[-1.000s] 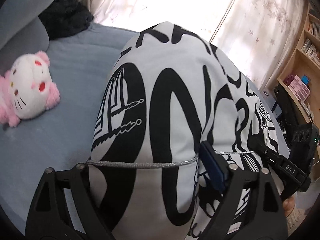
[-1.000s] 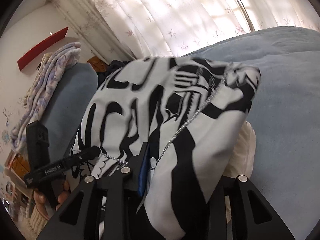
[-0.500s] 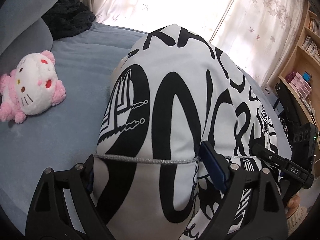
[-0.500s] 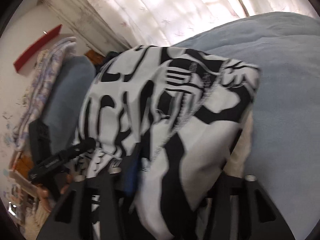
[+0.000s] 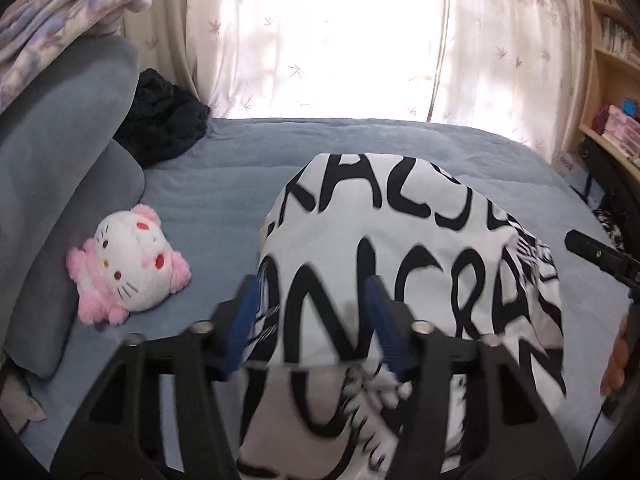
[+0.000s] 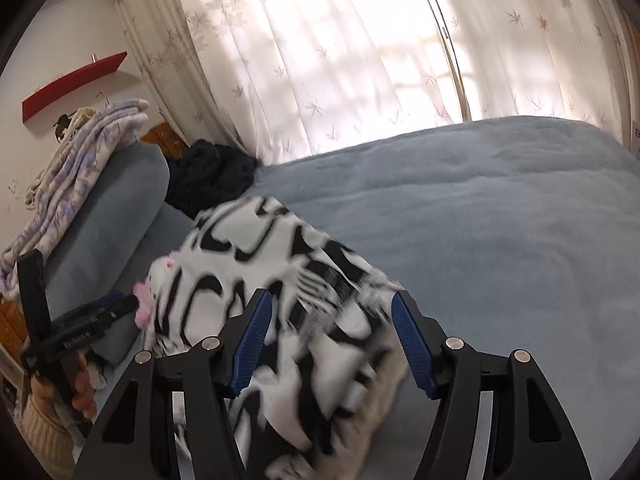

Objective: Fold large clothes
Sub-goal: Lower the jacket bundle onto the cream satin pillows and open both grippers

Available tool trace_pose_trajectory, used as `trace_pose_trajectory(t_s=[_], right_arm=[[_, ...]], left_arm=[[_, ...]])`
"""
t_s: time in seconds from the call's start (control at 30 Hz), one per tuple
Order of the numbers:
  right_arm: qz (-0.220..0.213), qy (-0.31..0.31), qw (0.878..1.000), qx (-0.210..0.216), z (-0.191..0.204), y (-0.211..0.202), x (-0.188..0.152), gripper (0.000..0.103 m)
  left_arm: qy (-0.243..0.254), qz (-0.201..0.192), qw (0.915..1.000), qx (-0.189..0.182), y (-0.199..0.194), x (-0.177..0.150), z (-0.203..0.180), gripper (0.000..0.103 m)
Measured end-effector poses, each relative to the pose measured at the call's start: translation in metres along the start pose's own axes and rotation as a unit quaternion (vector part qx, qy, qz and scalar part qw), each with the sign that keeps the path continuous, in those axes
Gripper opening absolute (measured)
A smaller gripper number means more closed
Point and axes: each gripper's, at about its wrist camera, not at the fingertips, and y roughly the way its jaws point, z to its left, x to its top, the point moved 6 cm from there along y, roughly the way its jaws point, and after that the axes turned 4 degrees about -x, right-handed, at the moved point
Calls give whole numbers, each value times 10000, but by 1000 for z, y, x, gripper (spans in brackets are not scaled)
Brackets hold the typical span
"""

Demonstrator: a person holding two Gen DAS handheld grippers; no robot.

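Lying folded on bed: garment | both jaws released | plush toy clear only left

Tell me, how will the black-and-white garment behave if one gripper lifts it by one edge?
The garment is probably floppy: it lies slumped in soft folds on the bed. Lifted by one edge, it would likely hang and unfold. It looks light, thin cloth.

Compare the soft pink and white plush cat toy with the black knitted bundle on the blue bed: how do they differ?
The pink and white plush cat toy is pale and has a face; the black knitted bundle is dark and shapeless. The toy lies nearer the camera, while the bundle lies by the curtain. Both rest on the blue bed, beside the grey cushion.
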Motion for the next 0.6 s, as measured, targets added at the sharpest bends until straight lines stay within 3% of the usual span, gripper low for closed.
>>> trace_pose_trajectory(t_s=[0.1,0.2,0.37,0.6], right_arm=[[167,67,9998,105,26,35,4,52],[283,7,9995,-152,59,87,11,52],[876,112,9946,-538,51,166,-5,53],[906,179,9943,-529,42,215,-22,55]], left_arm=[[-125,92,9999,51,25,10,-12,41],[-37,227,9995,227,54,9,-21,41],[158,259,9990,328,87,4,-22,48],[84,249,9989,377,118,-17,-14,54]])
